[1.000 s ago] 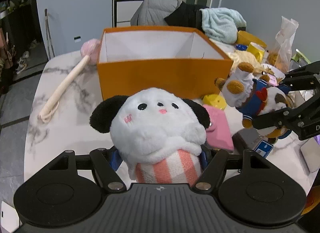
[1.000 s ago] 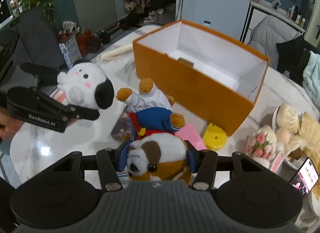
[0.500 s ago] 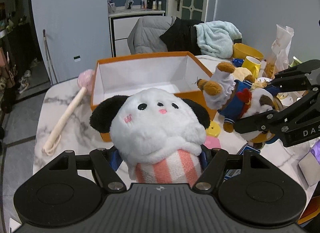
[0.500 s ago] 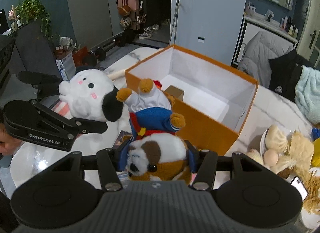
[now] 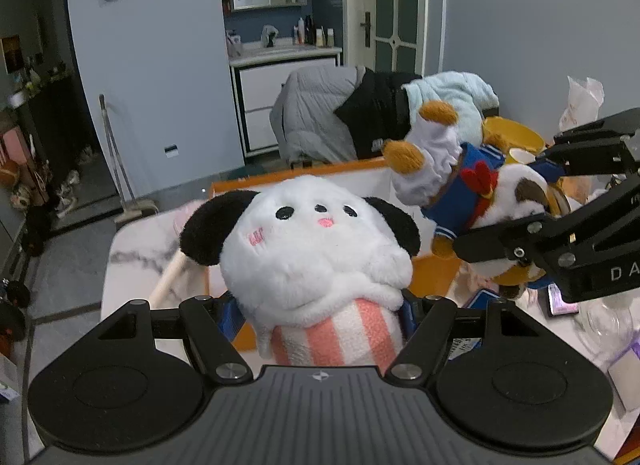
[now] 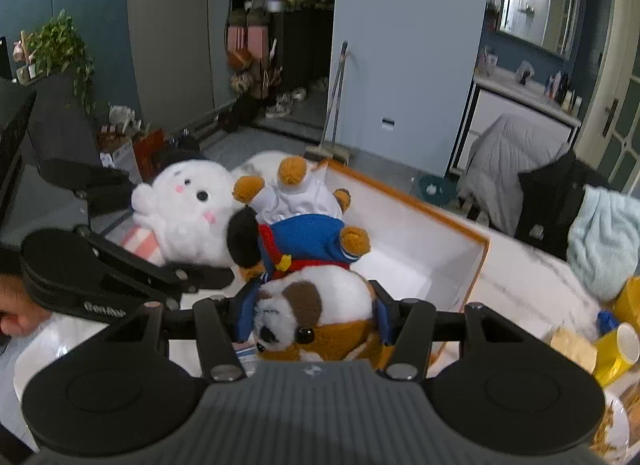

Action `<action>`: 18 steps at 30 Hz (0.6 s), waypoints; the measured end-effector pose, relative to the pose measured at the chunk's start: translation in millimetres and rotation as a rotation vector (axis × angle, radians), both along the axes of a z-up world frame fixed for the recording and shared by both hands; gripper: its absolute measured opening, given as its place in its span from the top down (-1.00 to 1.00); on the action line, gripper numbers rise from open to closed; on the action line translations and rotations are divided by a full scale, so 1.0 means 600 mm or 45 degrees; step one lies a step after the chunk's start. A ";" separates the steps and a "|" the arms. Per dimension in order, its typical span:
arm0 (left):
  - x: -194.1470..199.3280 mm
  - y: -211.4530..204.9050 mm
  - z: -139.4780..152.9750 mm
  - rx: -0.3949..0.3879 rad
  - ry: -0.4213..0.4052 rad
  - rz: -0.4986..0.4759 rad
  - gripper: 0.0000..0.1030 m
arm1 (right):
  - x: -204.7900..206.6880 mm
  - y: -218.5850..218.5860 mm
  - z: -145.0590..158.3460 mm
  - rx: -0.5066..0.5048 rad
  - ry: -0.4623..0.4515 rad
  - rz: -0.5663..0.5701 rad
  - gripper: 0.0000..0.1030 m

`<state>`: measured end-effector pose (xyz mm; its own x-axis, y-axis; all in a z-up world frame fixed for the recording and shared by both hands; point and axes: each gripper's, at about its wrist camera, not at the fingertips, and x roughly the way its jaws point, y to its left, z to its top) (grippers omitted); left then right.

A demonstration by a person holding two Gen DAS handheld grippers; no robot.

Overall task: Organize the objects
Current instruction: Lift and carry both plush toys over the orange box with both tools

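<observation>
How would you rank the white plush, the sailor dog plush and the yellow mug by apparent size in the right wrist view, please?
1. White plush and sailor dog plush: alike, and the dog is nearer the camera, so unranked.
2. Yellow mug, partly cut off.

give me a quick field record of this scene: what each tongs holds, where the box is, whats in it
left tongs: shut on white plush dog with black ears and pink-striped body
right tongs: shut on brown-and-white plush dog in blue sailor top, held head-first, feet away from the camera
container: open orange cardboard box with white inside, on white marble table, beyond both toys
box contents: visible part bare
toys' position: both lifted, side by side, not yet in box
</observation>
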<state>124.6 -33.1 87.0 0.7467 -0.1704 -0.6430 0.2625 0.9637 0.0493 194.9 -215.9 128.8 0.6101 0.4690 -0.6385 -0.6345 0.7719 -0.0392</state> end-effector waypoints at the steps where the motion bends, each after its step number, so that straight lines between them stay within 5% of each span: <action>1: 0.003 -0.001 0.005 0.006 -0.007 0.000 -0.59 | 0.003 0.002 0.008 0.007 -0.014 0.000 -0.11; 18: 0.121 -0.018 0.051 0.024 -0.118 0.139 -0.59 | 0.100 0.022 0.069 0.133 -0.136 -0.097 -0.11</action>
